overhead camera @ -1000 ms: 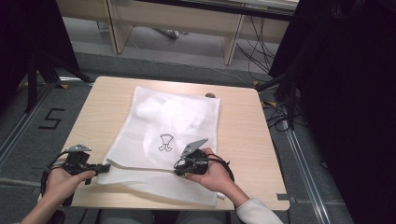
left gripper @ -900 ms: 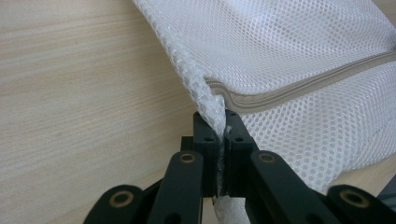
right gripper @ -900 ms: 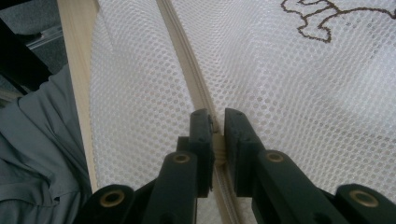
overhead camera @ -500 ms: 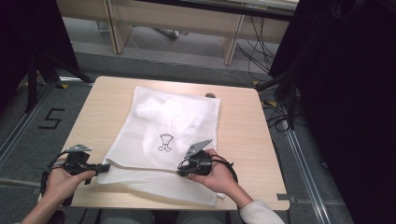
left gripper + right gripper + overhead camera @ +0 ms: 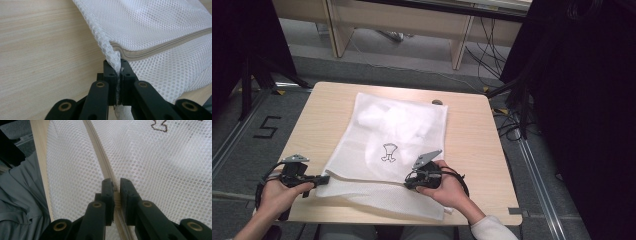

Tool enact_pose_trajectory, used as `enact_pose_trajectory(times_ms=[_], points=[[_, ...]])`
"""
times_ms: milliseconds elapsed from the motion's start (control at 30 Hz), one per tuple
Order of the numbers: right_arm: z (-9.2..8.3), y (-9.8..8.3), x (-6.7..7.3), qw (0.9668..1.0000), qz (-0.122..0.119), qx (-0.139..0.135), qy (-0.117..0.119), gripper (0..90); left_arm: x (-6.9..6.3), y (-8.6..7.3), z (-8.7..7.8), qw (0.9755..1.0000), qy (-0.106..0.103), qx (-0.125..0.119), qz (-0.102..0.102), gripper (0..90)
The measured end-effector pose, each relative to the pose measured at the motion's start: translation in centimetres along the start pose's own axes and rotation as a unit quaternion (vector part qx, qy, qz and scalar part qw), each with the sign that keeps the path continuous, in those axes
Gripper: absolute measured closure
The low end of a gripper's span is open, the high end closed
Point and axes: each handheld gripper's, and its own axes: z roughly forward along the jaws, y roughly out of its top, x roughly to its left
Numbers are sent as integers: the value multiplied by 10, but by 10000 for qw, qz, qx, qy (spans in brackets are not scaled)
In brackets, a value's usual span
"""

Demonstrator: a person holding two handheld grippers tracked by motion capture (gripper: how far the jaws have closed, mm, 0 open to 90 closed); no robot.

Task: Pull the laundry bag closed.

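Observation:
A white mesh bag (image 5: 397,130) with a small black drawing (image 5: 389,151) lies flat on the wooden table (image 5: 472,130). A beige zipper (image 5: 367,179) runs across its near part. My left gripper (image 5: 324,178) is at the bag's near left corner, shut on a pinch of the mesh (image 5: 113,56) just beside the zipper's end (image 5: 160,48). My right gripper (image 5: 408,184) points left along the zipper, and its jaws (image 5: 116,186) are shut on the zipper (image 5: 98,147). Whether the slider sits between them I cannot tell.
The bag's near flap reaches close to the table's front edge (image 5: 412,220). A small dark object (image 5: 437,102) lies at the far edge. Bare wood shows left and right of the bag. Cables (image 5: 507,125) and a floor mark "5" (image 5: 267,127) flank the table.
My right gripper has edged slightly to the right along the zipper line. The left gripper and the bag's corner have stayed put.

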Motion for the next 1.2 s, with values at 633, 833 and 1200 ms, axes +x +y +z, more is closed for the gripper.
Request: enact_pose_trajectory(times_ms=[633,833,1200], points=[[-5,-2,-1,10000,-23,2,-91,828,0,0,0,10000,23,-2,2,856],[-8,-5,-1,9999,16,38,-92,828,0,1,-1,10000,40,4,5,856],[-15,-11,-2,9999,102,3,-117,828,0,1,0,10000,56,-5,-10,856]])
